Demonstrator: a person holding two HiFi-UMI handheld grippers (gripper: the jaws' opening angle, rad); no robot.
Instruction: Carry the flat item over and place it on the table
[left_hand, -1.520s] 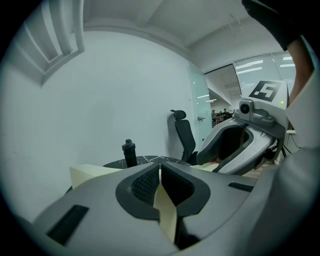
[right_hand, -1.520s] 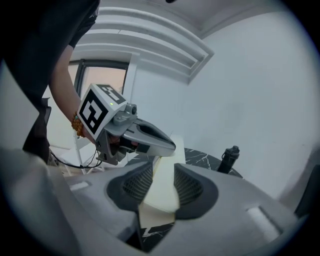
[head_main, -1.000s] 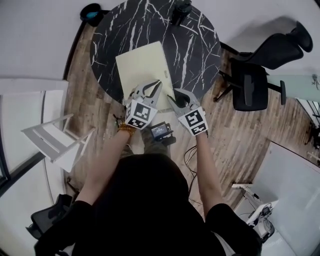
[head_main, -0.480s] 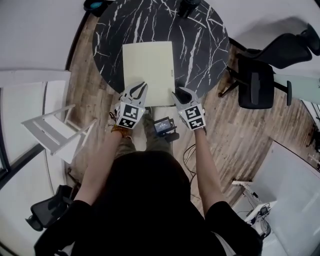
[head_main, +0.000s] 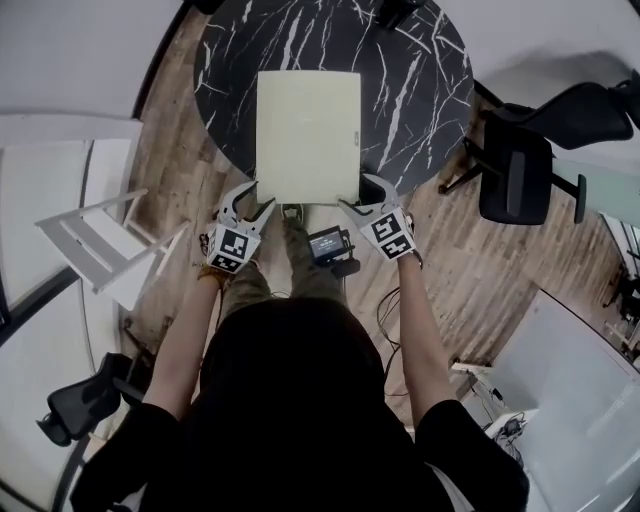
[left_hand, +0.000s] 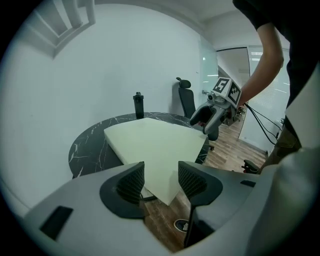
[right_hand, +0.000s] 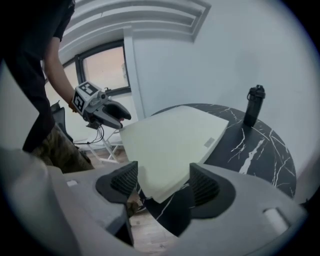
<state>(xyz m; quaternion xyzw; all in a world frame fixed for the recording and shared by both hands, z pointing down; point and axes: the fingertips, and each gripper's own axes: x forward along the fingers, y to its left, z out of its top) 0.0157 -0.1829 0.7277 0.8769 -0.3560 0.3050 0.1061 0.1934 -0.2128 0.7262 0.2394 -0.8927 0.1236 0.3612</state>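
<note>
The flat item, a pale yellow-green pad (head_main: 308, 135), lies on the round black marble table (head_main: 420, 90), its near edge overhanging the rim. My left gripper (head_main: 250, 203) hangs just off the pad's near left corner. Its jaws are opening and grip nothing. In the left gripper view the pad (left_hand: 155, 142) lies beyond the pads (left_hand: 131, 182). My right gripper (head_main: 362, 198) sits at the near right corner, jaws also opening. In the right gripper view the pad's (right_hand: 170, 145) corner shows between the fingers (right_hand: 204, 186), untouched.
A black bottle (right_hand: 254, 106) stands at the table's far side. A black office chair (head_main: 520, 170) is to the right, a white folding frame (head_main: 100, 260) to the left. A small black device (head_main: 328, 245) lies on the wooden floor by the person's feet.
Both grippers have let go of the pad's near edge and drawn back toward the person, jaws spread. The pad now rests flat on the table.
</note>
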